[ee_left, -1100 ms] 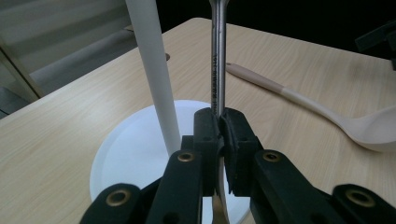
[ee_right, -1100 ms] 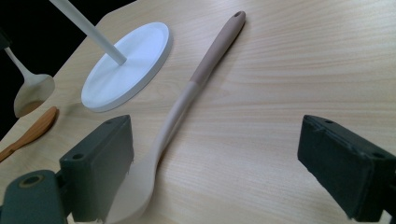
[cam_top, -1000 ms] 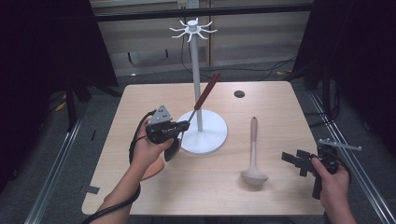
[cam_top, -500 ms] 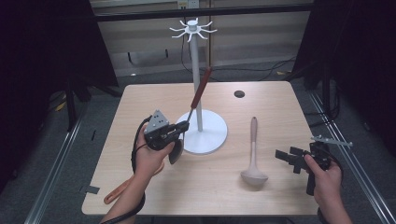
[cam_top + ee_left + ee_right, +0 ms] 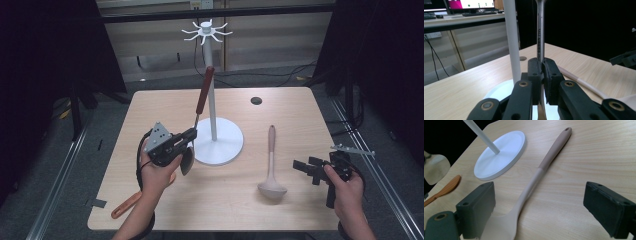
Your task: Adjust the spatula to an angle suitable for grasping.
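My left gripper is shut on the thin metal shaft of a utensil, held just left of the white stand's pole. The utensil's red-brown handle points up and a little right, close to the pole. Its metal head hangs below the jaws, above the table. The stand has a ring of hooks at its top. My right gripper is open at the table's right front, aimed left at a beige ladle lying flat. In the right gripper view the ladle runs between the wide-apart pads.
The stand's round white base sits mid-table. An orange wooden spatula lies near the front left edge, under my left forearm. A small dark hole marks the tabletop at the back right. Dark floor and metal rails surround the table.
The held utensil has swung more upright, its handle moving left toward the pole. My left hand has drifted slightly left and nearer. The right gripper has barely shifted.
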Motion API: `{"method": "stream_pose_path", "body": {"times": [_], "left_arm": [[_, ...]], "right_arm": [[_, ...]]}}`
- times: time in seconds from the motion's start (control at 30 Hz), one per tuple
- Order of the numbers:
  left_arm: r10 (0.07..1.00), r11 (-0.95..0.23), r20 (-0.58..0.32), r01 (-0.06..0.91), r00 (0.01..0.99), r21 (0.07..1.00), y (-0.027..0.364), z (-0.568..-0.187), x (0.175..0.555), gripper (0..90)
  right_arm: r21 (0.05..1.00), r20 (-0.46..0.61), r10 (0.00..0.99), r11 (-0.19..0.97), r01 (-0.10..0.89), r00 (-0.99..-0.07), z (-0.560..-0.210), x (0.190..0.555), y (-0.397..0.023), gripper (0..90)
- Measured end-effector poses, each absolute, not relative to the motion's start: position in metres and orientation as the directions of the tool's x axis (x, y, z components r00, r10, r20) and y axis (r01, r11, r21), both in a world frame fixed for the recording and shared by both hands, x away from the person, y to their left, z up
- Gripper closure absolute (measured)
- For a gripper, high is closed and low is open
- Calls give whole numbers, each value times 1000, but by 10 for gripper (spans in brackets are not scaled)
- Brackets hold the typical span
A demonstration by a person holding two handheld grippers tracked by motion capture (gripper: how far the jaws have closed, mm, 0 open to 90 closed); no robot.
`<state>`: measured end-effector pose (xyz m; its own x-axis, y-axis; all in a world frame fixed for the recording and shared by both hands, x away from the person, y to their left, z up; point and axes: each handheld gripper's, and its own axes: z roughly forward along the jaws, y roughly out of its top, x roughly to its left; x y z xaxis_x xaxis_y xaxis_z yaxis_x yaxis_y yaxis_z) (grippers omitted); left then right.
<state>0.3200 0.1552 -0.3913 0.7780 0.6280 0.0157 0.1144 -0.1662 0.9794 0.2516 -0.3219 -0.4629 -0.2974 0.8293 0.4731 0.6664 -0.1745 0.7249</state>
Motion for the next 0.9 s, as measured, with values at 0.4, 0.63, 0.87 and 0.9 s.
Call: {"method": "stream_pose_path", "body": {"times": [0.4, 0.63, 0.87, 0.9], "left_arm": [[674, -90, -18, 106, 738, 990, 171, -380, 321, 851], [705, -24, -50, 95, 707, 995, 180, -371, 325, 850], [708, 3, -59, 80, 704, 997, 181, -355, 331, 850], [707, -1, -52, 74, 705, 997, 180, -352, 333, 850]], "right_arm": [[725, 475, 828, -177, 665, -297, -462, 253, -321, 103], [725, 475, 828, -177, 665, -297, -462, 253, -322, 103], [725, 477, 826, -178, 665, -299, -462, 253, -322, 103], [725, 477, 827, -177, 665, -299, -462, 253, -322, 103]]}}
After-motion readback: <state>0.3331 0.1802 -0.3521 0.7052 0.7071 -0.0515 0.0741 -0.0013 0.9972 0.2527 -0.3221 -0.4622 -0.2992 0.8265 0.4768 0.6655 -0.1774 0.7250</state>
